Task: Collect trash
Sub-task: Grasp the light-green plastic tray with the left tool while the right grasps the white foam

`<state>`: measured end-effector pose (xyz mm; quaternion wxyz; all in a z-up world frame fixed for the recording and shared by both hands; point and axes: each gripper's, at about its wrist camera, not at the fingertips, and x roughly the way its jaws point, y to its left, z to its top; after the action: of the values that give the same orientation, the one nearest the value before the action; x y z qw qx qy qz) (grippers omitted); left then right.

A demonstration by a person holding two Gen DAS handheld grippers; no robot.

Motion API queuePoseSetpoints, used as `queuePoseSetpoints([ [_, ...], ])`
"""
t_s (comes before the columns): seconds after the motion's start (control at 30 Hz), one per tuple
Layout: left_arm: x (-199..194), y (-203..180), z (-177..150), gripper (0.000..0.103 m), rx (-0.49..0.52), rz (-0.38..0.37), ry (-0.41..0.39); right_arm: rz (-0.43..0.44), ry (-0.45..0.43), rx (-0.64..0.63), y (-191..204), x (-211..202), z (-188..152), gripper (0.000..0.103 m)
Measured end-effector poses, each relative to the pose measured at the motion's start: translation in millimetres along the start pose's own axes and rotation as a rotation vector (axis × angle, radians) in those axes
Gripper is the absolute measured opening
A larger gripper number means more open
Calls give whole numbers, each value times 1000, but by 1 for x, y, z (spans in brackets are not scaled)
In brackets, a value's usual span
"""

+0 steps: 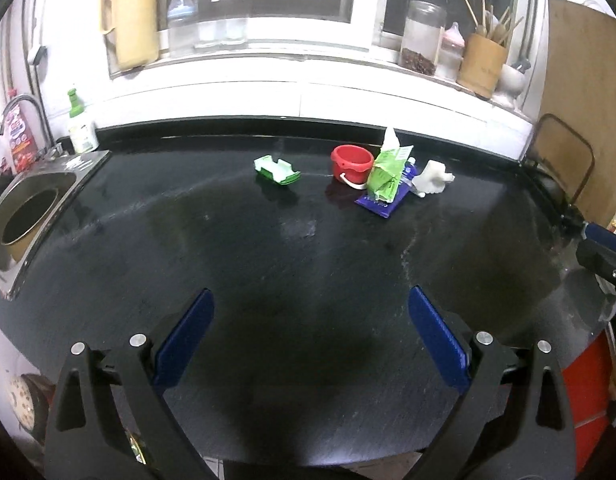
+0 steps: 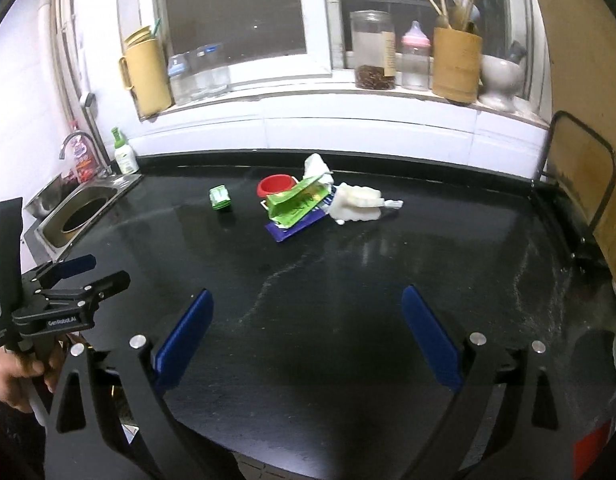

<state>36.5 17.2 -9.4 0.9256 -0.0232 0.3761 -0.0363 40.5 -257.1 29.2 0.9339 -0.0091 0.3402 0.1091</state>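
Observation:
A small heap of trash lies at the far middle of the black counter [image 1: 268, 248]. It holds a green pouch [image 1: 384, 174] with a white tissue [image 1: 391, 138] sticking out, a purple packet [image 1: 381, 204] underneath and a crumpled white wad [image 1: 431, 178] on the right. A little red bucket [image 1: 351, 163] stands just left of the pouch, and a squashed green carton [image 1: 276, 170] lies further left. My left gripper [image 1: 311, 290] is open and empty, well short of the heap. My right gripper [image 2: 306, 290] is also open and empty, with the pouch [image 2: 298, 202], bucket [image 2: 276, 185] and carton [image 2: 220, 199] far ahead.
A steel sink [image 1: 32, 200] with a tap is set in at the left, with a soap bottle [image 1: 82, 128] behind it. Jars and a utensil holder [image 2: 455, 64] line the window sill. A wooden board [image 1: 579, 100] and wire rack stand at the right. A hand [image 2: 12, 376] holds the left gripper [image 2: 108, 270].

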Motion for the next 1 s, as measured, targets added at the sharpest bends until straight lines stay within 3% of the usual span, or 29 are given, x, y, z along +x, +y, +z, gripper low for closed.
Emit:
queuePoseSetpoints([
  [0.23, 44, -1, 27, 95, 0, 50, 46, 1, 19, 0, -6, 22, 9, 92],
  [0.43, 102, 10, 63, 95, -19, 90, 84, -4, 40, -22, -24, 67, 28, 92],
  [0.8, 227, 39, 115, 95, -143, 116, 214, -4, 164, -136, -66, 219, 83, 92],
  [1.0, 267, 35, 135, 95, -142, 135, 234, 28, 205, -192, -73, 268, 97, 92],
])
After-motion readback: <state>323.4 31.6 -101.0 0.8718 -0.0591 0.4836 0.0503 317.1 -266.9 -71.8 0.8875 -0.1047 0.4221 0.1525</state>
